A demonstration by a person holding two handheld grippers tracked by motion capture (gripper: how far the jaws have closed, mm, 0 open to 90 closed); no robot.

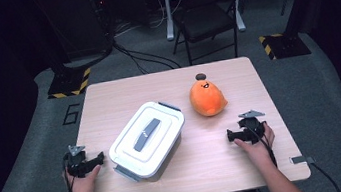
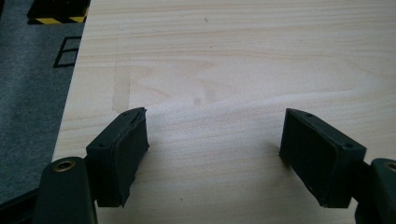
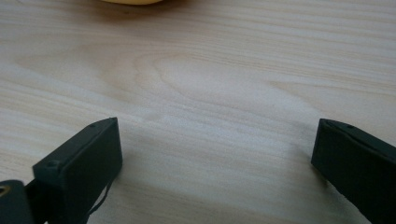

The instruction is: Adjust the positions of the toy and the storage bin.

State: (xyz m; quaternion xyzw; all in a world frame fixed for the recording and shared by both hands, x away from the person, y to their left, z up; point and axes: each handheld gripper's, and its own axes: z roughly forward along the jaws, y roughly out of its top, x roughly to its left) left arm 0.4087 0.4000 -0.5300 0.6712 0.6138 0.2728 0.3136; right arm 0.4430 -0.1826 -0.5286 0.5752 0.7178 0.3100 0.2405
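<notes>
Spread wide with nothing between its jaws, the left gripper point(image 1: 100, 158) rested on the pale wooden table point(image 1: 208, 166) near its left edge, just beside the white rectangular plastic box point(image 1: 147, 139). That box, its lid with a grey handle in place, lay at an angle near the table's middle. Farther right and toward the far edge sat the round orange plush toy point(image 1: 207, 98), apart from the box. Below it, the right gripper point(image 1: 229, 136) rested on the bare wood, jaws likewise parted and empty.
</notes>
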